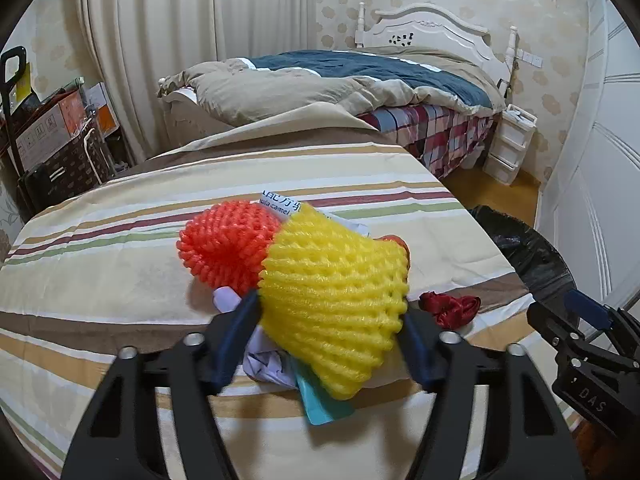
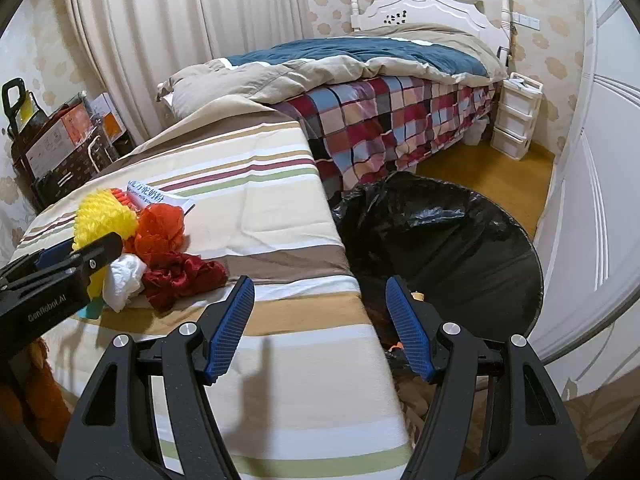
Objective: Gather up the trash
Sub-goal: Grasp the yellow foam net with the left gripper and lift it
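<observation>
- Left claw (image 1: pixel 332 320): fingers spread on either side of a yellow foam net (image 1: pixel 336 304); the blue pads sit at the net's two flanks, but whether they press it or merely bracket it cannot be told.
- Yellow foam net rests on top of a small trash heap on the striped bed cover (image 1: pixel 120 256).
- Touching the net on its left: an orange foam net (image 1: pixel 226 242), round, hollow end facing the camera.
- Under the yellow net: crumpled white paper (image 1: pixel 264 364) and a teal wrapper (image 1: pixel 320 404), both partly hidden.
- Behind the heap: a white packet with blue print (image 1: pixel 280 199), mostly covered.
- Just right of the heap: a crumpled dark red wrapper (image 1: pixel 450 308), lying apart from the yellow net.
- Right claw (image 2: pixel 320 328): fingers wide apart, nothing between them; hangs over the right edge of the bed cover, partly above the bin.
- Black bin bag (image 2: pixel 440 240) lines a round bin on the floor, just beside the bed's right edge; mouth open, some scraps visible low inside, too dark to identify.
- Right-wrist view also shows an orange mesh wad (image 2: pixel 160 228) in the heap, beside the white paper.
- Farther back: a second bed (image 2: pixel 380 120) with checked sheet and blue-beige duvet, white drawer unit (image 2: pixel 516 120) by the headboard, curtains, stacked boxes at far left.
</observation>
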`<state>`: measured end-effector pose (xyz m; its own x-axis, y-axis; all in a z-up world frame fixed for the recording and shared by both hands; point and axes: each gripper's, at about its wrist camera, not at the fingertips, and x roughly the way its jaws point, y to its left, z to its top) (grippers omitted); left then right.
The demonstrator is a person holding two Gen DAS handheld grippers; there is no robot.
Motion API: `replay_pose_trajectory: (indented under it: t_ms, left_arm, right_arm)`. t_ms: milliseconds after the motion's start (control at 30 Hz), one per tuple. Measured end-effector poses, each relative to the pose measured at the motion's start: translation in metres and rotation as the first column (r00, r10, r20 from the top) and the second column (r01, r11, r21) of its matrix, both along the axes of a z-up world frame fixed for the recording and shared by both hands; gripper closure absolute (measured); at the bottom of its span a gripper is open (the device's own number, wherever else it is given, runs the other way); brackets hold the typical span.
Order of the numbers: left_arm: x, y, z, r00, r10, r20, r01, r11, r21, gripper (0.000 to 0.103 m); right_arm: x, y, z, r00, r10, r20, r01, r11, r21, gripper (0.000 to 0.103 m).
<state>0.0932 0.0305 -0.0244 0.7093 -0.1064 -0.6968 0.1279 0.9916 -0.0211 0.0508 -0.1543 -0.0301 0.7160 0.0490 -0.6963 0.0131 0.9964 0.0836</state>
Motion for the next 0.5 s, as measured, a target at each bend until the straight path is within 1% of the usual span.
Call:
replay_pose_trajectory:
  t_ms: [133,367,500]
  left_arm:
    - [-0.004,0.005,0.006,1.000,0.003,0.015,-0.003,1.000,-0.013,0.050]
    - [-0.023,0.017,0.021,0.998,0.010,0.069,-0.009,1.000,-0.016,0.050]
    - [-0.033,0.029,0.025,0.996,0.030,0.080,-0.029,0.999,-0.017,0.050]
  right_arm:
    - [-0.001,0.005,0.000,1.000,0.009,0.000,-0.009,1.000,-0.004,0.036]
    - [-0.003,0.013,0.002,1.000,0.029,0.004,-0.028,1.000,-0.009,0.036]
    - [-0.005,0.021,0.007,0.999,0.046,0.012,-0.046,0.999,-0.011,0.036]
